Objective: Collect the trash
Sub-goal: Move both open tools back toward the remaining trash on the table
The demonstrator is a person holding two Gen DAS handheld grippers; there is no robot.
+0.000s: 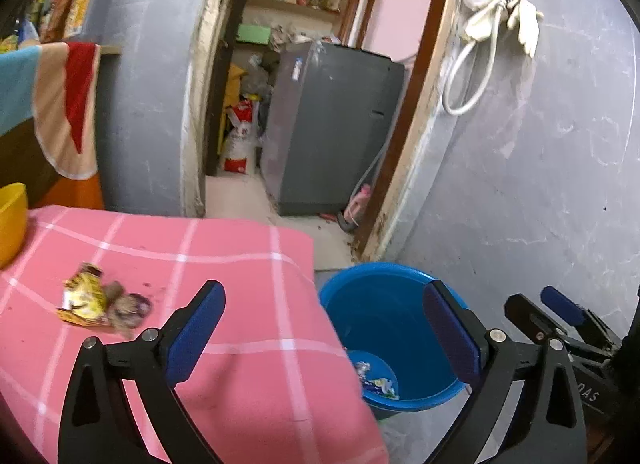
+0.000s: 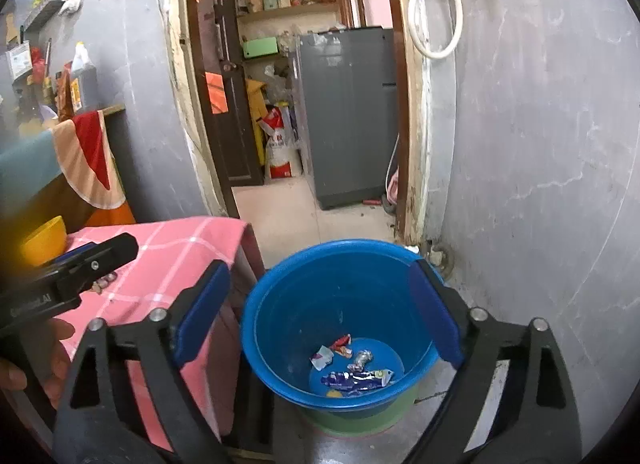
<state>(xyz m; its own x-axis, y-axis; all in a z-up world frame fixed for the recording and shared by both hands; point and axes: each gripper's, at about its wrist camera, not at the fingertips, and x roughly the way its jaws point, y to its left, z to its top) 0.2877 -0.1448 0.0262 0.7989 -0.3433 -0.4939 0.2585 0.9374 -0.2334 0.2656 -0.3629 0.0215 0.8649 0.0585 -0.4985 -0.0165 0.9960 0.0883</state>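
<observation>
A crumpled yellow wrapper and a small brownish scrap lie on the pink checked tablecloth. My left gripper is open and empty, above the cloth's right edge, right of the wrapper. A blue bucket stands on the floor beside the table; it holds several wrappers. It also shows in the left wrist view. My right gripper is open and empty above the bucket. The left gripper shows at the left of the right wrist view.
A yellow bowl sits at the cloth's far left. A grey wall is close on the right. A doorway leads to a grey appliance and shelves. A striped towel hangs at left.
</observation>
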